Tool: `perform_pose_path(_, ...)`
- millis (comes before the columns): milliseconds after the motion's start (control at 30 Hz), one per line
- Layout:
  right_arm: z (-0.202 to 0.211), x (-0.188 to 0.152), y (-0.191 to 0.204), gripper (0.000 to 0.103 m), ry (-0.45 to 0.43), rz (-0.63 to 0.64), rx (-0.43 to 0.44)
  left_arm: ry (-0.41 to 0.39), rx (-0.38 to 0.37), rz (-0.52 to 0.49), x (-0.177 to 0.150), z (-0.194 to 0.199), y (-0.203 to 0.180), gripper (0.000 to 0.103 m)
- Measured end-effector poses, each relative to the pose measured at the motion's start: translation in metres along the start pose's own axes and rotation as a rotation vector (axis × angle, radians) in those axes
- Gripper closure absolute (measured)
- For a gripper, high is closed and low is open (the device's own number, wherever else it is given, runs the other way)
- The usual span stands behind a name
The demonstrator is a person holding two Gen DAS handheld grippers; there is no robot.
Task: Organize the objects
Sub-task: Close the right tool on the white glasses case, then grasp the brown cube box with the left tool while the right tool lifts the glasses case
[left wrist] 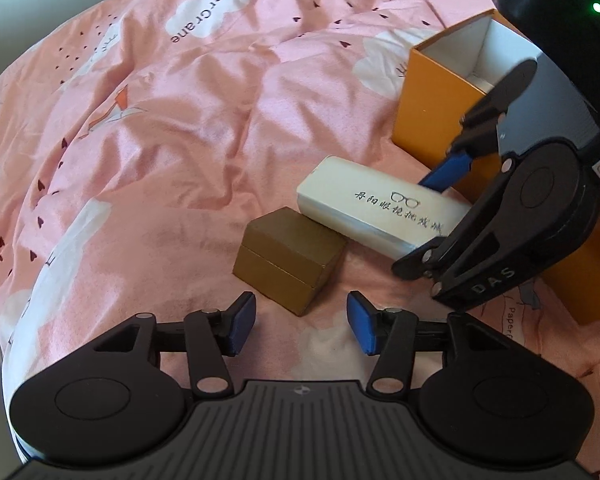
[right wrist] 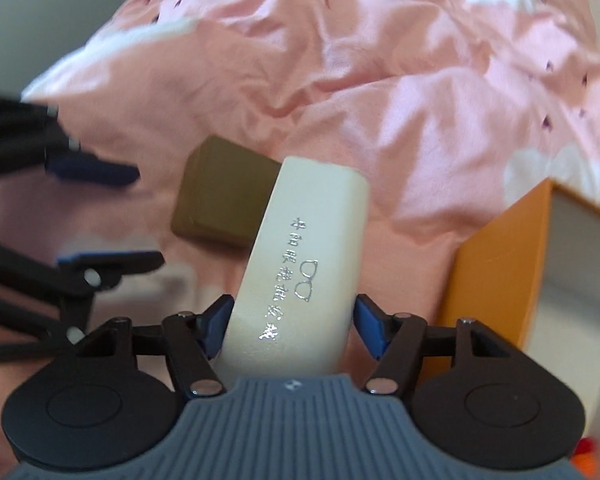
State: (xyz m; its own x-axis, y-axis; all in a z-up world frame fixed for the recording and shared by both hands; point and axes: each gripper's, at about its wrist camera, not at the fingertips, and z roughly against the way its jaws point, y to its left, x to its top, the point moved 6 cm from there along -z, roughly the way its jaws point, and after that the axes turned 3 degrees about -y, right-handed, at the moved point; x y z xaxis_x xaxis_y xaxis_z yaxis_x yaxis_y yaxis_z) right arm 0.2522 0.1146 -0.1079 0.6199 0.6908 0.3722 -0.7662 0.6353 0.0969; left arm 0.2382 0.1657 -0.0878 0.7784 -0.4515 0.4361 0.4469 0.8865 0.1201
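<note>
Pink bedcover [left wrist: 188,128] carries a cream glasses case [right wrist: 300,264], its far end resting against a small brown box [left wrist: 288,256], near an open orange box [left wrist: 440,108]. Right gripper [right wrist: 294,324] straddles the case, pads at its sides; whether they press is unclear. Left gripper [left wrist: 301,322] hovers open and empty before the brown box.

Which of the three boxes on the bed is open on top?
The orange box. Its top is open and the white inside shows. The small brown box and the cream glasses case are both shut.
</note>
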Motion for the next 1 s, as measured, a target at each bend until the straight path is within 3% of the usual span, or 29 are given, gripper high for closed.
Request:
perform_pose_path(133,-0.008,-0.004,0.003,0.038,0.048,0.093,-0.044,-0.005,0.0,-0.058,0.002,-0.002,-0.003,0.033)
perform_pose_path(233,-0.02,-0.004,-0.001,0.038,0.1,0.082,-0.024,-0.011,-0.001,-0.108,0.007,-0.006,-0.003,0.026)
perform_pose_path(367,-0.022,0.002,-0.008,0.037,0.107,0.046,0.015,0.011,0.009,-0.2,0.011,-0.017,-0.002,0.021)
perform_pose_path(500,-0.023,0.004,-0.011,0.037,0.111,0.054,0.024,0.065,0.02,-0.268,0.008,-0.036,0.003,0.02)
perform_pose_path(733,-0.027,0.009,-0.02,0.037,0.09,0.05,0.033,0.08,-0.001,-0.332,0.005,-0.06,0.003,0.02)
perform_pose_path(1000,-0.026,0.013,-0.031,0.038,0.049,0.032,0.053,0.072,0.005,-0.32,0.005,-0.057,0.002,0.029)
